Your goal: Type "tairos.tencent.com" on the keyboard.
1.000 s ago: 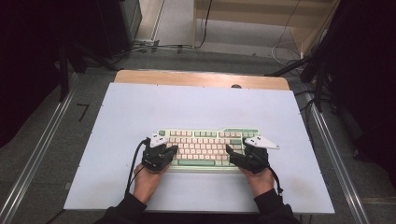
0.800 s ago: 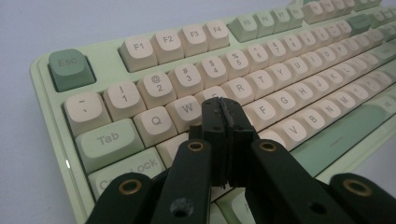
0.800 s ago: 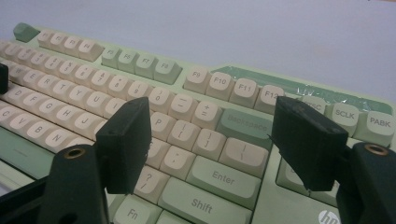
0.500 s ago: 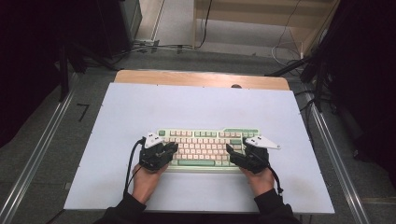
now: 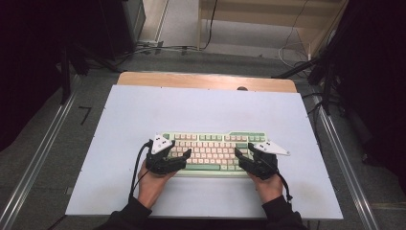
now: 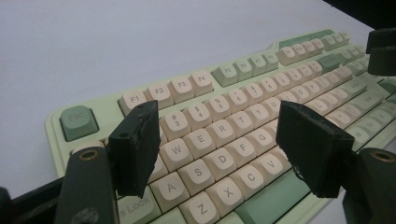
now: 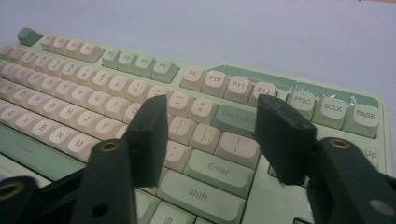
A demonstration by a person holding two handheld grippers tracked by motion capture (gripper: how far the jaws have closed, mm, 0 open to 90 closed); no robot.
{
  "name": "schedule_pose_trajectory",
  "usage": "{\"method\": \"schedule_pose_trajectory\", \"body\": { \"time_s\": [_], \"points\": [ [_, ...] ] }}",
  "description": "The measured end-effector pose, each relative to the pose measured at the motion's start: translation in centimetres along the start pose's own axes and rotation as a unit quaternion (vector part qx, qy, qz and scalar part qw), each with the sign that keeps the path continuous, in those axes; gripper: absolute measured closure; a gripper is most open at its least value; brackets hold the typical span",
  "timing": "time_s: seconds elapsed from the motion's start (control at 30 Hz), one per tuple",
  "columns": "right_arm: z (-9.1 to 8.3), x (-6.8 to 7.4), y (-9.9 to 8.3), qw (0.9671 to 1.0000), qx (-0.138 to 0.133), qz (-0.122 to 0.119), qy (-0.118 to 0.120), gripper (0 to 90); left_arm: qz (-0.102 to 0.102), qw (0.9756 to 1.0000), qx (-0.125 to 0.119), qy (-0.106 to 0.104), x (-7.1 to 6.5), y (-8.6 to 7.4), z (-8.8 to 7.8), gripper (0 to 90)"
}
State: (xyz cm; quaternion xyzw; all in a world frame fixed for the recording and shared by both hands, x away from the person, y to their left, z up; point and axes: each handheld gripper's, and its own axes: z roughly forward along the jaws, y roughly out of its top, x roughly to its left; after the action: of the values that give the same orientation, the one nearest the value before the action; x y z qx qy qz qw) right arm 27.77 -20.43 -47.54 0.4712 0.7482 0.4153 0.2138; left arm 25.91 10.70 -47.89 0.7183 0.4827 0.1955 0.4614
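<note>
We count one keyboard [image 5: 210, 151], two grippers and two hands on one worktop [image 5: 201, 108]. The keyboard is pale green with cream keycaps and a few darker green ones. It lies flat on the near half of the pale blue worktop, roughly centred between its left and right edges. Its long axis runs left to right across the high view, parallel to the near edge, with the function row on the far side and the space bar [image 5: 207, 167] towards us.

The left gripper [image 5: 184, 156] sits over the keyboard's left end, held by the left hand [image 5: 153, 182]. Its jaws have just been opening and now stand well apart above the letter keys, with nothing pinched between them; in the left gripper view they frame the columns from W to G. The Esc key [image 6: 78, 122] lies beyond its left jaw.

The right gripper [image 5: 242, 156], in the right hand [image 5: 268, 184], sits over the right end. Its jaws have just been closing but are still apart, gripping nothing, and hang above the Enter key [image 7: 218, 170] and the Shift key [image 7: 198, 192]. Each gripper carries one grey three-cornered plate and one trailing black cable.
</note>
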Motion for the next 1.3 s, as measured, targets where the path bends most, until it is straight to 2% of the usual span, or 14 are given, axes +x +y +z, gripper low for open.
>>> {"method": "schedule_pose_trajectory", "body": {
  "time_s": [0.13,0.23,0.27,0.43,0.5,0.57,0.8,1.0,1.3],
  "points": [
    [-0.2,0.2,-0.2,1.0000,-0.003,-0.006,0.007,66.7,0.004,1.0000,-0.007,0.004,-0.1,0.1,0.1,27.5],
    [-0.2,0.5,-0.4,0.9996,-0.004,-0.007,0.026,84.7,0.004,1.0000,-0.007,0.004,-0.2,0.1,0.1,26.3],
    [-0.1,0.6,-0.4,0.9994,-0.002,-0.008,0.035,87.6,0.005,1.0000,-0.006,0.004,-0.2,0.1,0.1,26.1],
    [0.4,1.5,-0.5,0.9977,0.011,-0.023,0.063,87.8,0.017,0.9997,-0.011,0.013,-0.3,-0.2,0.0,25.6],
    [0.6,1.9,-0.5,0.9971,0.015,-0.029,0.068,87.8,0.023,0.9989,-0.037,0.017,-0.3,-0.6,-0.2,26.1],
    [0.8,2.2,-0.5,0.9966,0.021,-0.032,0.073,87.8,0.026,0.9989,-0.033,0.021,-0.3,-0.7,-0.3,26.1],
    [1.3,2.8,-0.5,0.9949,0.035,-0.040,0.085,87.8,0.011,0.9990,-0.034,0.026,0.1,-0.9,-0.9,26.8],
    [1.6,3.1,-0.5,0.9941,0.049,-0.043,0.087,87.8,0.003,0.9991,-0.033,0.028,0.3,-1.0,-1.3,29.6],
    [1.9,3.1,-0.7,0.9930,0.062,-0.047,0.088,87.8,0.001,0.9991,-0.030,0.031,0.3,-1.0,-1.3,28.9]
  ]
}}
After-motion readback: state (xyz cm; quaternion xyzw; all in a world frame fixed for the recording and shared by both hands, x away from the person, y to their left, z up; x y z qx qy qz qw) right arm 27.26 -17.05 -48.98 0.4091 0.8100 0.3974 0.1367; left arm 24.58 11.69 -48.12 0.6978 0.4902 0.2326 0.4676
